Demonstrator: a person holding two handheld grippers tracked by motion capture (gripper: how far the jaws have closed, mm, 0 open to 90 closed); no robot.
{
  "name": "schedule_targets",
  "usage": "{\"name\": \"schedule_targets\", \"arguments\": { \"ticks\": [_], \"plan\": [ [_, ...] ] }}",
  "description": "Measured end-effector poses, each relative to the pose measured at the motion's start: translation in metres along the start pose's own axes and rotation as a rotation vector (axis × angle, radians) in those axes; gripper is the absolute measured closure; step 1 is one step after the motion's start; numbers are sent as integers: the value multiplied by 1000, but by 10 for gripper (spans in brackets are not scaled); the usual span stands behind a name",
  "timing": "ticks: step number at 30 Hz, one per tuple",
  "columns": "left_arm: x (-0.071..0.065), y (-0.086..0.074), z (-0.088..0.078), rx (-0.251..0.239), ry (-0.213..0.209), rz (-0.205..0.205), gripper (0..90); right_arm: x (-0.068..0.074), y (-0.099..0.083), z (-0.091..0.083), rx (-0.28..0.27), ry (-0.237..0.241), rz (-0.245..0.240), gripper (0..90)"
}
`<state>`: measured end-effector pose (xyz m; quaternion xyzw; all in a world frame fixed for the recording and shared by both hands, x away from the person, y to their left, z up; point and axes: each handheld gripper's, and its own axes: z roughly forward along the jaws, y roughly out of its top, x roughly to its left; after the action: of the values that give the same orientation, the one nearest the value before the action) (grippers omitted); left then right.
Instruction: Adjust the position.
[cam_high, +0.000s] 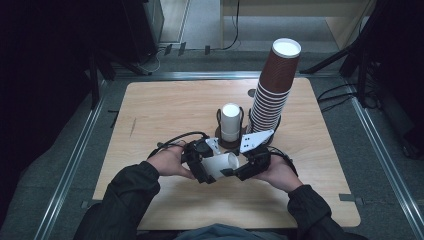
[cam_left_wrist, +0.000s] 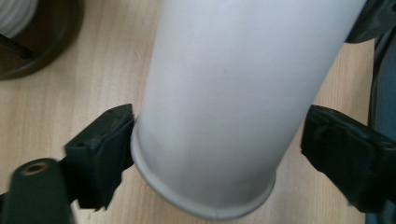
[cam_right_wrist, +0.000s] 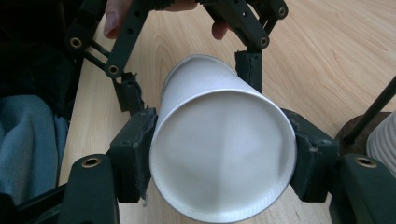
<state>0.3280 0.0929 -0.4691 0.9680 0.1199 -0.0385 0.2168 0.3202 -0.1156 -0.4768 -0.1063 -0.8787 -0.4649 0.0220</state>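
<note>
A white paper cup (cam_high: 220, 165) lay on its side at lower centre of the high view, held just above the worktop (cam_high: 150, 115) between both grippers; the right gripper (cam_right_wrist: 223, 161) had its fingers (cam_right_wrist: 133, 156) clamped on the cup's wide end; the left gripper (cam_left_wrist: 219, 154) stood with fingers (cam_left_wrist: 100, 154) apart around the narrow end, one touching the rim, the other clear of it; behind, a white cup stack (cam_high: 230, 121) in a holder and a tall brown cup stack (cam_high: 272, 85) stood at upper centre.
</note>
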Motion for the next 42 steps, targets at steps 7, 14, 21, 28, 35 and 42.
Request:
{"name": "schedule_targets", "arguments": {
  "ticks": [7, 14, 21, 28, 35, 42],
  "plan": [
    [3, -5, -8, -76, -12, -23, 27, -2, -1, -4, -12, 0, -3, 345],
    [3, -11, -17, -171, -2, -18, 26, -5, -2, -14, -75, 11, 32, 346],
    [2, -12, -17, -259, -5, -7, 32, -7, -2, -24, -152, 33, 58, 346],
    [1, -8, -11, -286, -19, -1, 52, -7, 0, -27, -202, 62, 71, 345],
    [3, -10, -15, -332, -62, -12, 160, -8, -1, -30, -215, 72, 86, 345],
    [5, -11, -15, -322, -56, -9, 244, -9, -1, -27, -205, 77, 94, 349]
  ]
}}
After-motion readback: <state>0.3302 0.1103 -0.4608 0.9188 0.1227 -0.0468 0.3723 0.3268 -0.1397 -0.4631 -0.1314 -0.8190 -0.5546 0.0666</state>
